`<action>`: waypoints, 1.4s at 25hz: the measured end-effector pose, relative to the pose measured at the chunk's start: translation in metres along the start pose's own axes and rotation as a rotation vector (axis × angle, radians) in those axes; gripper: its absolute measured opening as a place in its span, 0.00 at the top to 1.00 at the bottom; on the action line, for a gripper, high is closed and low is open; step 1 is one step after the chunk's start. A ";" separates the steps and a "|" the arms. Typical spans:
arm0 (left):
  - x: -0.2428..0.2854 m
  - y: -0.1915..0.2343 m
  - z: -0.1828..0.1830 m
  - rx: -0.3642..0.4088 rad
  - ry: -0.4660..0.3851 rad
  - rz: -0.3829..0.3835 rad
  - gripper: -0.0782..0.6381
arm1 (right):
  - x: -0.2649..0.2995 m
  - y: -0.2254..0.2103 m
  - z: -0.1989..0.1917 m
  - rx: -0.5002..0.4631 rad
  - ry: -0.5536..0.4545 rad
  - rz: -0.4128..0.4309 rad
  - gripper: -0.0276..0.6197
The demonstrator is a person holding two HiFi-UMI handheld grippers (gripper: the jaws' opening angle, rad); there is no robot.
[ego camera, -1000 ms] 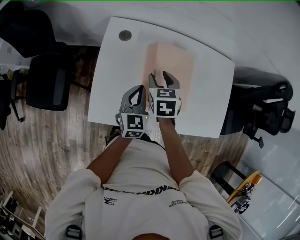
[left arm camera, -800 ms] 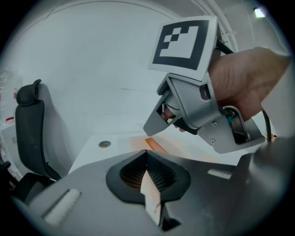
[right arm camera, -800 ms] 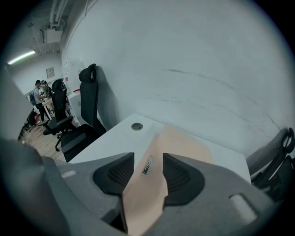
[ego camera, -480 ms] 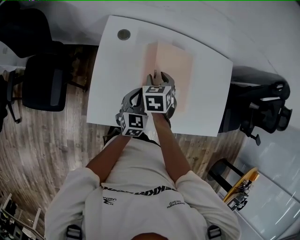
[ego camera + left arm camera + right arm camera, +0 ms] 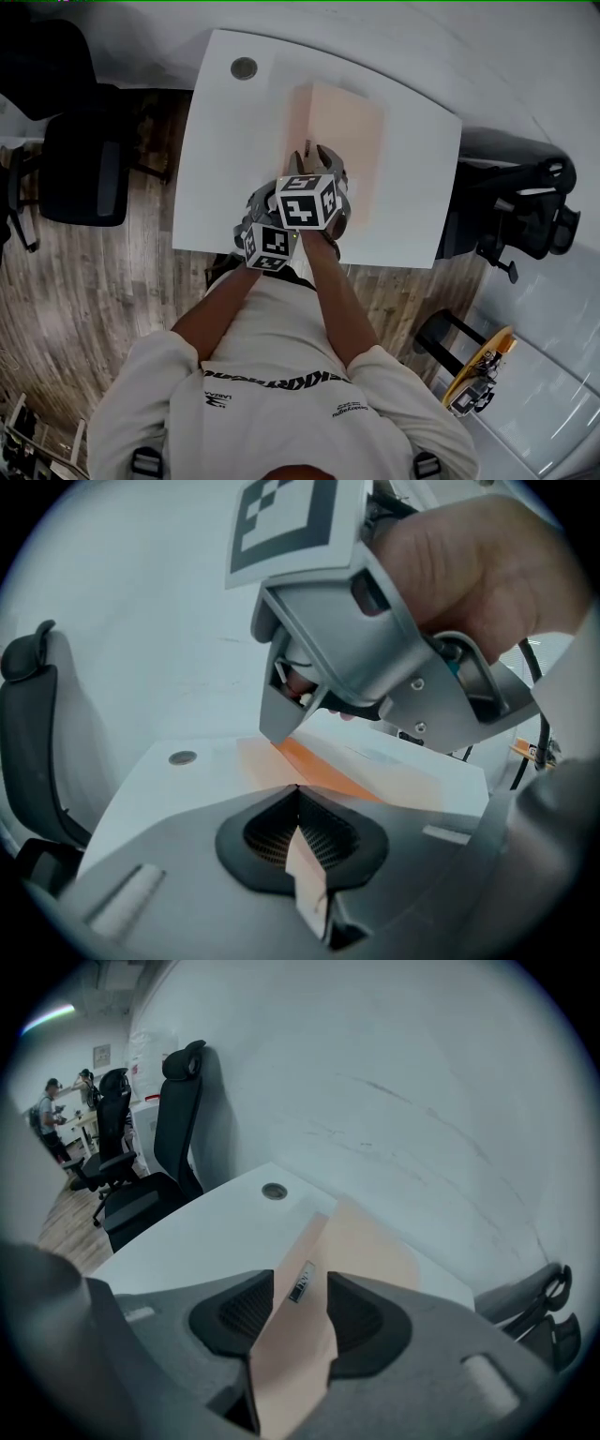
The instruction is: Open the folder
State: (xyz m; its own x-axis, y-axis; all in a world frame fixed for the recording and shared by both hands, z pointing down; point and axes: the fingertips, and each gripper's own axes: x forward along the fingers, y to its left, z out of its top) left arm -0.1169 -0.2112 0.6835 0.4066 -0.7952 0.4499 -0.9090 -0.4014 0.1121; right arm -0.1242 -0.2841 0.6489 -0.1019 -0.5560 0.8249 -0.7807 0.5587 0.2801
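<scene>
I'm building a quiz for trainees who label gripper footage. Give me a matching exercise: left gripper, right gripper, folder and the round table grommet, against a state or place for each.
Things:
1. left gripper
2. right gripper
3. folder
4. grommet

States or places:
A. far left corner of the table
B. jaws apart, folder cover standing between them
C. peach, lying on the table
D. jaws shut on a thin sheet of the folder

Pairs: 1-D, 2-B, 3-C, 4-A
</scene>
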 end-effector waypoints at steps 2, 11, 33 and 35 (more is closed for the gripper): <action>0.002 -0.002 -0.003 0.006 0.008 -0.009 0.91 | 0.003 0.001 -0.003 -0.004 0.011 -0.004 0.68; 0.006 -0.009 -0.011 0.002 0.029 -0.041 0.91 | 0.002 -0.004 -0.003 -0.039 0.001 -0.048 0.77; 0.017 -0.045 -0.032 0.062 0.106 -0.064 0.91 | -0.052 -0.058 -0.006 0.200 -0.155 -0.012 0.92; 0.018 -0.045 -0.032 0.069 0.106 -0.055 0.91 | -0.058 -0.061 -0.005 0.216 -0.170 -0.006 0.92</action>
State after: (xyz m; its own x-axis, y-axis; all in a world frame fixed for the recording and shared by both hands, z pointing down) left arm -0.0717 -0.1924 0.7147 0.4404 -0.7200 0.5363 -0.8756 -0.4765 0.0793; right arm -0.0675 -0.2827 0.5869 -0.1851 -0.6645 0.7240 -0.8929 0.4214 0.1585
